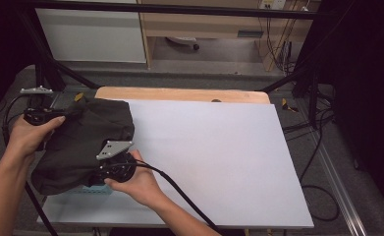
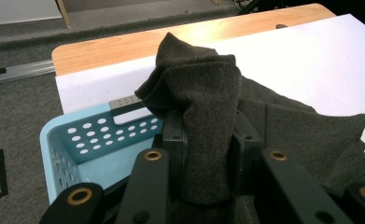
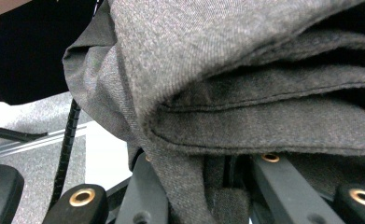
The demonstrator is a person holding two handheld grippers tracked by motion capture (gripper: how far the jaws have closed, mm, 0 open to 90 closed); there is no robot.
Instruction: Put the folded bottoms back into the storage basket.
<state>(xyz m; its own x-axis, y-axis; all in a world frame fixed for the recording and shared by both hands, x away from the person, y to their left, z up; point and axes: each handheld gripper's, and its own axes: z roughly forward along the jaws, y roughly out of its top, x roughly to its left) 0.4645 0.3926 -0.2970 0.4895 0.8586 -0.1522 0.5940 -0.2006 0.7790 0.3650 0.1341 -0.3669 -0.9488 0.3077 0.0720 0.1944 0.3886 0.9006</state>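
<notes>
Both tongs clamp my dark grey cloth (image 1: 81, 142): left gripper (image 2: 208, 140) at its ten o'clock corner, right gripper (image 1: 112, 164) at five o'clock, above the blue basket (image 2: 77, 140). No writing is readable.

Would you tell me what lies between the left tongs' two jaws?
A bunched fold of the dark grey garment, clamped in the left tongs above the blue basket; the left gripper view shows it.

A lab: black frame rig (image 1: 297, 73), loose cables (image 1: 278, 46), carpeted floor (image 1: 13, 128).
</notes>
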